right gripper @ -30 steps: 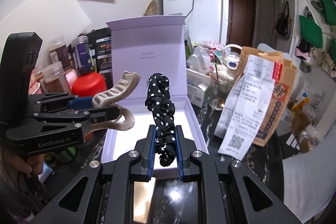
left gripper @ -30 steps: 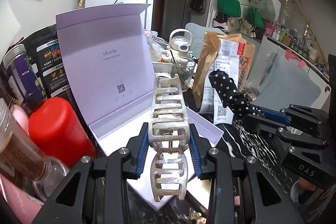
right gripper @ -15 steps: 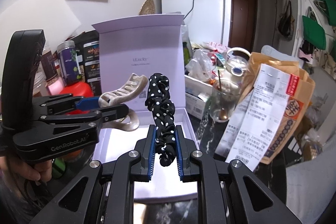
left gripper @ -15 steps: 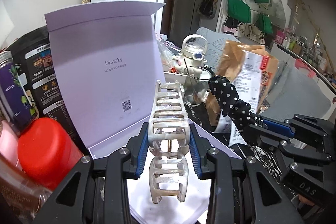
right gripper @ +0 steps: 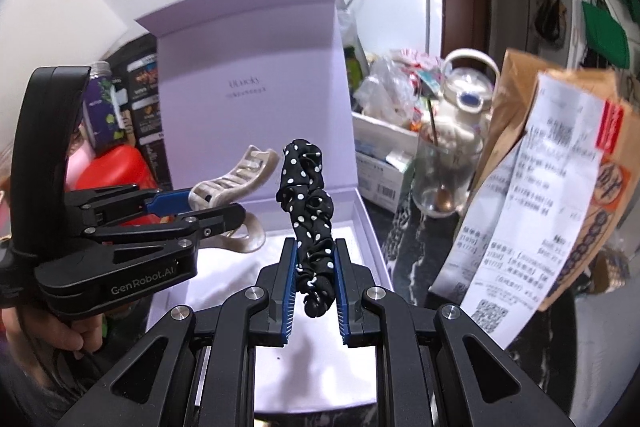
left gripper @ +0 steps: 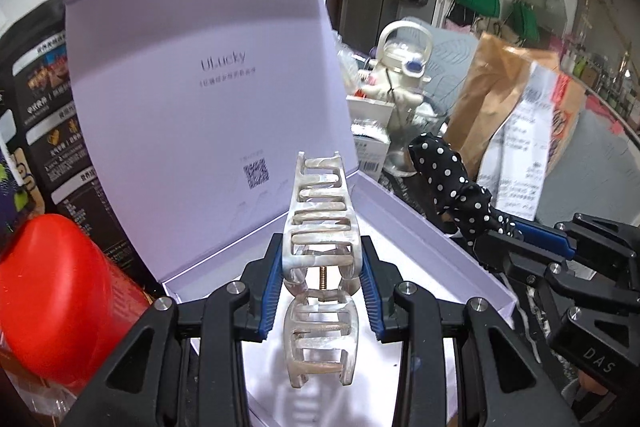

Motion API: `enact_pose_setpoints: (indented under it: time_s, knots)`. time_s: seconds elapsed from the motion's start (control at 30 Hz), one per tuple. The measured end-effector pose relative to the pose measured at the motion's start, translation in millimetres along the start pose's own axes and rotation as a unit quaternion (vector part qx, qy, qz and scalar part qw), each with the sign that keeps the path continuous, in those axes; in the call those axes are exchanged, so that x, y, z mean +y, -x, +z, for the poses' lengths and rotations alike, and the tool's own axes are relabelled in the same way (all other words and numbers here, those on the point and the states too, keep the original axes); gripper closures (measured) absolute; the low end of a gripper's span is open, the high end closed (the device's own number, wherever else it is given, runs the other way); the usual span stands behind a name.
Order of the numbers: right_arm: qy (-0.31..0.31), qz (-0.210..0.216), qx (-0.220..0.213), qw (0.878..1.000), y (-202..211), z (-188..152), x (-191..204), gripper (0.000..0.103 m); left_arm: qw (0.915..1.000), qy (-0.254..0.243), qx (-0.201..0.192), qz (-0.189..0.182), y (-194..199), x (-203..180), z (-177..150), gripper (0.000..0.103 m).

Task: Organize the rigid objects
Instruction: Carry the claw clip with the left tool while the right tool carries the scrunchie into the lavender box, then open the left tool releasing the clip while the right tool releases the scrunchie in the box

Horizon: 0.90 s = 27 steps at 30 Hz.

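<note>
Pearly cream hair clip clamped in my left claw (left gripper: 320, 281), black polka-dot scrunchie (right gripper: 310, 215) pinched in my right claw (right gripper: 316, 285), both above the open lilac box (right gripper: 372, 227).

The hair clip (left gripper: 320, 235) is marbled, slotted, with a brass spring at its hinge, gripped by the blue pads across its middle. The scrunchie stands upright between my right pads. The raised box lid (left gripper: 208, 67) reads "ULucky" above a QR code; the left claw's body is marked "GenRobot.AI". A red canister (left gripper: 52, 299) sits left; a receipt-covered paper bag (right gripper: 560, 195) stands right on the worktop.
</note>
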State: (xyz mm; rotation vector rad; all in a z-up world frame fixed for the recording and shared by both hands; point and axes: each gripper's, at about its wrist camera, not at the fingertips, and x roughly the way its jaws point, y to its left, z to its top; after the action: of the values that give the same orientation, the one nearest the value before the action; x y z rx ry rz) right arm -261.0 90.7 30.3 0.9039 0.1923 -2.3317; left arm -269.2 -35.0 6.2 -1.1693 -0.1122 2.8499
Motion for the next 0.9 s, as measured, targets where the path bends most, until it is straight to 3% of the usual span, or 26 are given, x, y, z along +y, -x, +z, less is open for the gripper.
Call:
enact_pose_setpoints:
  time_s: [0.9]
  knots:
    - [0.003, -0.019, 0.089, 0.996, -67, -7, -1, 0.086, 0.9937, 0.003, 0.105, 0.039, -64, 9, -21, 0.068]
